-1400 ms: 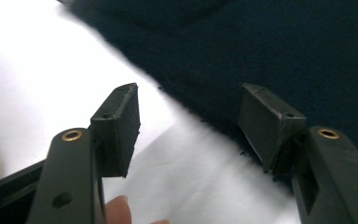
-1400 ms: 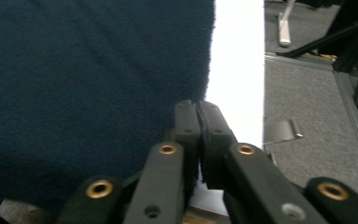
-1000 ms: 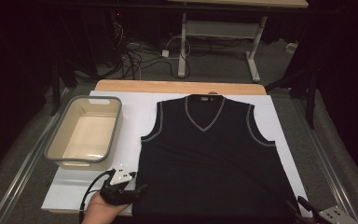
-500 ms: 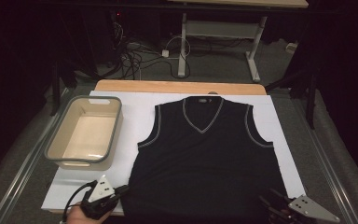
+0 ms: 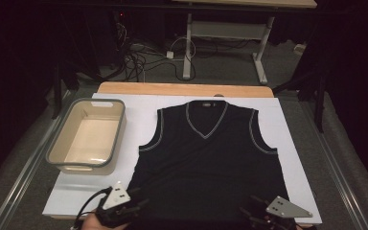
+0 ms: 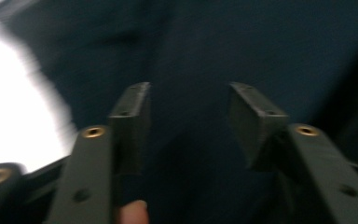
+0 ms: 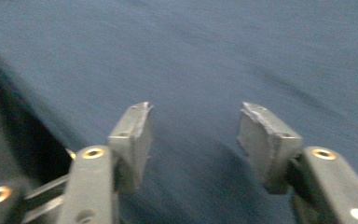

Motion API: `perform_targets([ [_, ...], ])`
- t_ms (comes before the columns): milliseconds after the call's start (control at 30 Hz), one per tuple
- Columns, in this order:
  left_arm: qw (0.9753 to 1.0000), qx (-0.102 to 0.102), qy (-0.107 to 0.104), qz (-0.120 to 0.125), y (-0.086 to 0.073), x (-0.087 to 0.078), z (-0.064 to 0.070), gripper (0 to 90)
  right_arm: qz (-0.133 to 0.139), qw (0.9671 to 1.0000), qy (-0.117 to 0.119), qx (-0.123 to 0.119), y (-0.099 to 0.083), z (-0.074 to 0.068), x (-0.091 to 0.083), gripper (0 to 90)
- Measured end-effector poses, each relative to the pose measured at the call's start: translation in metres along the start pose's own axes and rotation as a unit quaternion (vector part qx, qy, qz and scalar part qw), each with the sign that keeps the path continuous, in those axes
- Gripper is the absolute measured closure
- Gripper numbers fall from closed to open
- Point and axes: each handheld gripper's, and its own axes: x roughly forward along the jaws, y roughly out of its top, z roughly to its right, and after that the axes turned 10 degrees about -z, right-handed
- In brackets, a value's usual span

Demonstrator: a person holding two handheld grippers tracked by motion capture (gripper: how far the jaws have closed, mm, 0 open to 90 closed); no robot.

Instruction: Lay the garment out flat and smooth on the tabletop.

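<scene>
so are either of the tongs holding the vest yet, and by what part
Nothing is held. Both the left tongs and the right tongs stand open over the bottom hem area of the black vest, with no fabric between the jaws.

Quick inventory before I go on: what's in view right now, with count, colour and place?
Vest: one, black with grey trim, flat on the white board, hem toward the person.
Tub: one, beige with grey rim, left of the vest, nothing in it.
White board: one, on the table, under vest and tub.
Wooden board: one, tan, far edge.
Cables: several, dark and white, floor beyond.
Left tool: one, black, jaws open at the hem's left corner.
Right tool: one, black, jaws open at the hem's right side.
</scene>
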Motion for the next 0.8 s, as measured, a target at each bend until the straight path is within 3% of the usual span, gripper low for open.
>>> perform_targets([
  [67, 0.9993, 0.005, -0.034, -0.013, 0.017, 0.014, 0.013, 37.7, -0.006, 0.9999, 0.011, -0.003, 0.009, -0.009, 0.011, 34.2],
  [133, 0.9981, 0.028, -0.046, -0.029, 0.033, 0.030, 0.029, 31.5, -0.020, 0.9996, 0.015, -0.011, 0.020, -0.018, 0.022, 28.1],
  [200, 0.9970, 0.056, -0.032, -0.043, 0.045, 0.049, 0.043, 27.1, -0.029, 0.9994, 0.012, -0.017, 0.031, -0.024, 0.034, 25.0],
  [233, 0.9964, 0.059, -0.026, -0.056, 0.049, 0.058, 0.047, 23.6, -0.036, 0.9991, 0.005, -0.021, 0.035, -0.027, 0.040, 24.5],
  [267, 0.9962, 0.062, -0.020, -0.057, 0.051, 0.065, 0.051, 22.5, -0.049, 0.9984, -0.006, -0.027, 0.036, -0.028, 0.046, 23.1],
  [300, 0.9960, 0.073, -0.019, -0.048, 0.050, 0.067, 0.053, 21.6, -0.041, 0.9986, -0.012, -0.030, 0.036, -0.029, 0.048, 28.0],
  [333, 0.9954, 0.082, -0.030, -0.040, 0.049, 0.066, 0.054, 31.4, -0.036, 0.9987, -0.019, -0.031, 0.036, -0.029, 0.048, 40.4],
  [400, 0.9945, 0.093, -0.035, -0.031, 0.047, 0.065, 0.055, 59.4, -0.029, 0.9981, -0.011, -0.054, 0.035, -0.032, 0.047, 62.5],
  [467, 0.9943, 0.097, -0.034, -0.030, 0.047, 0.066, 0.053, 75.7, -0.029, 0.9975, -0.008, -0.064, 0.035, -0.035, 0.047, 78.6],
  [533, 0.9936, 0.104, -0.033, -0.028, 0.048, 0.066, 0.053, 81.5, -0.030, 0.9973, -0.008, -0.067, 0.037, -0.036, 0.048, 86.7],
  [700, 0.9932, 0.110, -0.031, -0.022, 0.046, 0.064, 0.054, 83.4, -0.023, 0.9978, 0.006, -0.062, 0.035, -0.031, 0.045, 88.9],
  [800, 0.9923, 0.113, -0.045, -0.021, 0.043, 0.061, 0.059, 83.6, -0.016, 0.9977, 0.001, -0.066, 0.031, -0.035, 0.037, 89.1],
])
